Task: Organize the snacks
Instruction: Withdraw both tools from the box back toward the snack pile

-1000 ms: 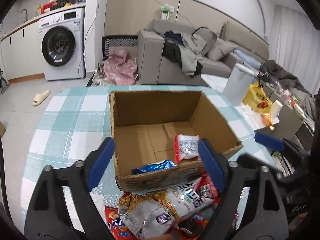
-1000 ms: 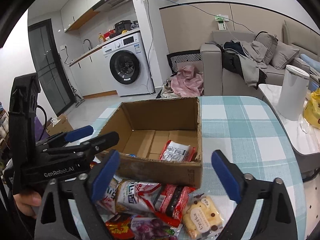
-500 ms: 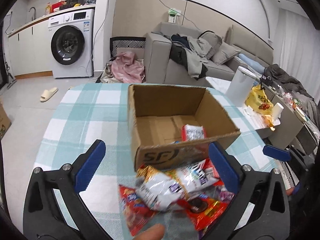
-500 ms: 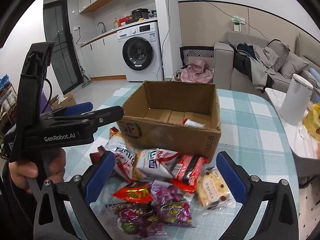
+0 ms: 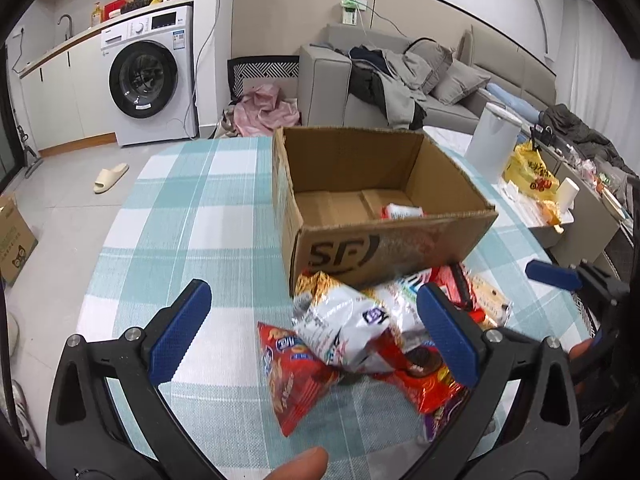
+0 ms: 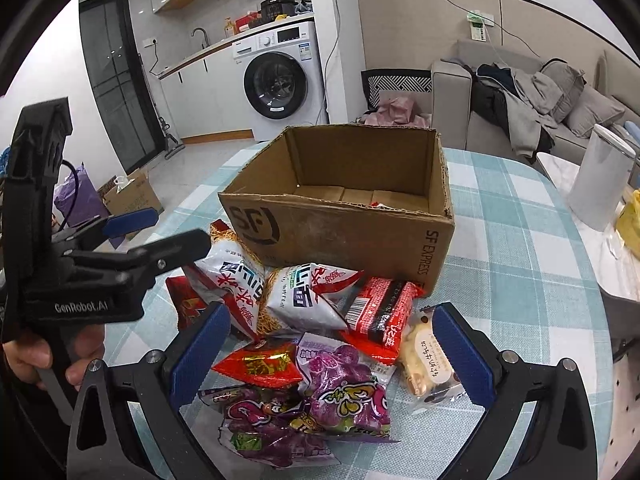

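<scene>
An open cardboard box (image 5: 384, 236) (image 6: 344, 228) stands on the checked table, with a red-and-white packet (image 5: 402, 211) inside. A pile of snack packets lies in front of it: a white noodle bag (image 5: 344, 324) (image 6: 304, 296), a red chip bag (image 5: 294, 376), purple bags (image 6: 344, 396), a red-black packet (image 6: 380, 316) and a biscuit packet (image 6: 426, 360). My left gripper (image 5: 316, 340) is open and empty above the pile's left side. My right gripper (image 6: 332, 356) is open and empty above the pile. The left gripper also shows in the right wrist view (image 6: 132, 232).
The teal checked tablecloth (image 5: 192, 216) covers a round table. A white kettle (image 6: 600, 180) and a yellow bag (image 5: 530, 172) stand on a side table to the right. A washing machine (image 5: 148, 76), a sofa (image 5: 400, 80) and a floor box (image 5: 12, 240) lie beyond.
Both grippers have pulled back from the box toward the near side of the table. The snack pile is now between their fingers in view. Both stay open.
</scene>
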Demonstrator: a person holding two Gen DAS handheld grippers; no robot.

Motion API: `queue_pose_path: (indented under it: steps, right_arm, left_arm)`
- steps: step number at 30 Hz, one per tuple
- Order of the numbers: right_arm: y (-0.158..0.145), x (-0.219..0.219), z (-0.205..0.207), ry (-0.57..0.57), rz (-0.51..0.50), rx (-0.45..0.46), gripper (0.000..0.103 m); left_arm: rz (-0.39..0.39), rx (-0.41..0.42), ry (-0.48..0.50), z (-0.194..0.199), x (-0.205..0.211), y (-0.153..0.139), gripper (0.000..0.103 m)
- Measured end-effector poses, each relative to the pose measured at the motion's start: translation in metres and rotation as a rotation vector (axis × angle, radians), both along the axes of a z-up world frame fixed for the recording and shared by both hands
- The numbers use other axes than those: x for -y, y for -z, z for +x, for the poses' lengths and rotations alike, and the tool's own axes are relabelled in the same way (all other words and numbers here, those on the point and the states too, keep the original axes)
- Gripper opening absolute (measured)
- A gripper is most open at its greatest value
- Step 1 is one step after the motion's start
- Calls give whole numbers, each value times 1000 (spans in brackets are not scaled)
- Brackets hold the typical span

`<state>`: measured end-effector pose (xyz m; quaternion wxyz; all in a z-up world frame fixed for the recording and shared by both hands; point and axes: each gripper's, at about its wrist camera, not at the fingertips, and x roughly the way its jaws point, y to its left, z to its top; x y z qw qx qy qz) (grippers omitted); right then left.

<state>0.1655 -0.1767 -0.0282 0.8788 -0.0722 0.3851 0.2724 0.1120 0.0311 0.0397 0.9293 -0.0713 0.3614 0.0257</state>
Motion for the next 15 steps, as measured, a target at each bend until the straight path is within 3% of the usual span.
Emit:
queue_pose_path:
  steps: [15]
  right_arm:
    - [18,31,14,65,42,-75,103]
  left_arm:
    - [17,-54,12,-4,11,30,102]
